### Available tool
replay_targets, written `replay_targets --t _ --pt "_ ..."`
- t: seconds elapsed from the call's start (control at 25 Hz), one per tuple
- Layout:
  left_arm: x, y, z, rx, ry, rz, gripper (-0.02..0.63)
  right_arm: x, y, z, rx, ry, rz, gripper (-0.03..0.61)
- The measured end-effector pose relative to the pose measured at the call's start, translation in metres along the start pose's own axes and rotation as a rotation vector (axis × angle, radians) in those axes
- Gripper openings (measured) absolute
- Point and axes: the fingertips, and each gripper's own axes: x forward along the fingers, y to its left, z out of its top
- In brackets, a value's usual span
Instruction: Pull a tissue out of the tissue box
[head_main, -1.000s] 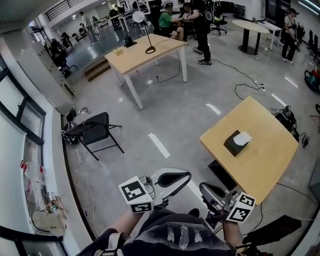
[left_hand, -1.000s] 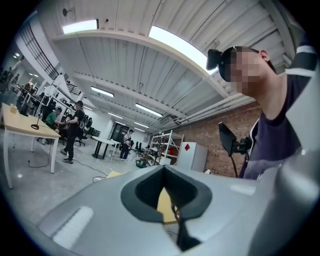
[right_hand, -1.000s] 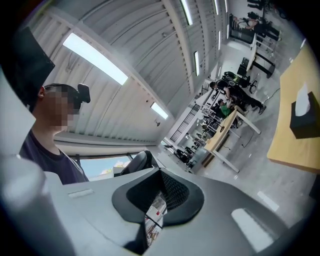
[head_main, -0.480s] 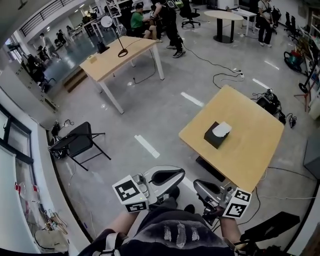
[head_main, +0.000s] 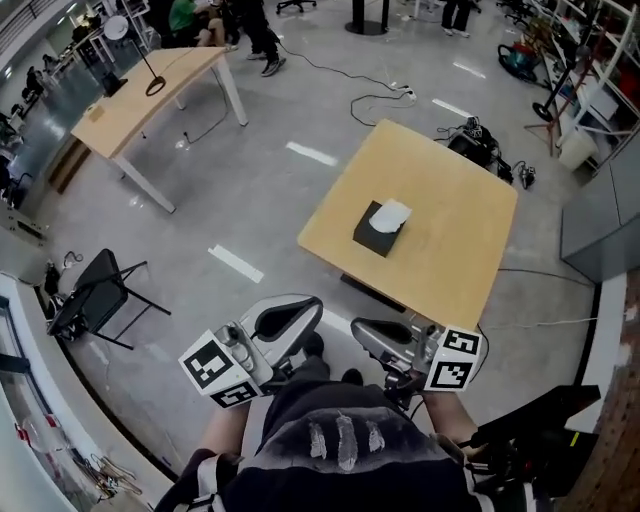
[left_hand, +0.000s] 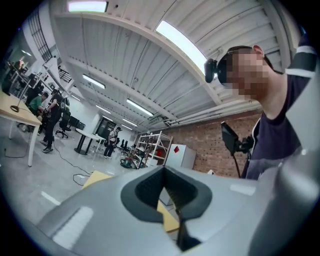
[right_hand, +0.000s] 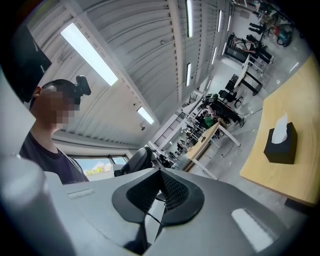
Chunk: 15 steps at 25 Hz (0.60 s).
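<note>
Over the last second the table (head_main: 455, 190) has moved from the right of the head view toward its middle and come nearer, so the person seems to be walking up to it. The tissue box (head_main: 376, 234) sits on the table's left part, with a white tissue (head_main: 392, 212) standing out of its top, untouched. The right claw (head_main: 362, 332) is clenched on nothing. The left claw (head_main: 300, 308) looks clenched and empty too, though its view is distorted. Both are well apart from the box, so the pull has yet to start.
</note>
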Motion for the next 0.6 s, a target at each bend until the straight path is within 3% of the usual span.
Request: replay_targets --t 0.6 --pt "-0.014 0.119 0.02 -0.085 -0.036 -0.056 0.002 0.099 -0.048 0.026 -0.027 0.062 -0.121 -0.003"
